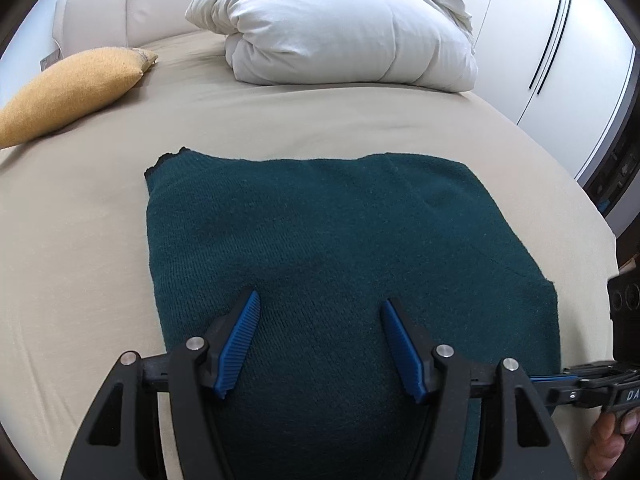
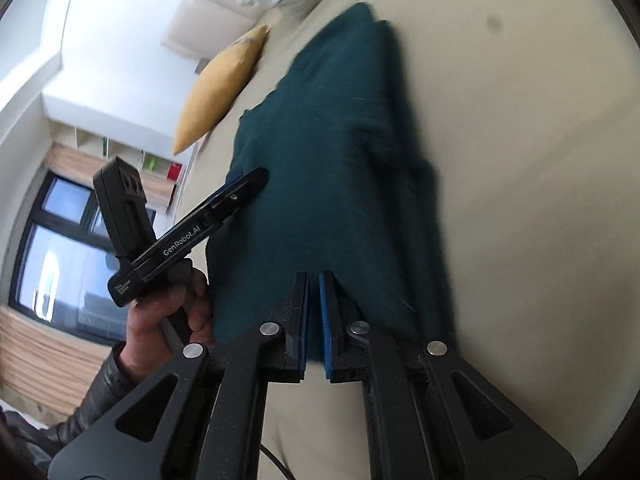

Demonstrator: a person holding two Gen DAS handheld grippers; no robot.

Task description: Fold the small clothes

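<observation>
Left wrist view: the left claw (image 1: 320,300) is spread apart above the green sweater (image 1: 320,220); the right claw (image 2: 316,280) is clamped on its edge.

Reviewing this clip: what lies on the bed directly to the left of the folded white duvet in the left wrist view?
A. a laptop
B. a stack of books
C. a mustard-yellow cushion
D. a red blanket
C: the mustard-yellow cushion rests on the beige sheet, left of the white duvet.

Black hand-held gripper (image 1: 320,300), blue ribbed pads (image 1: 240,340)
</observation>
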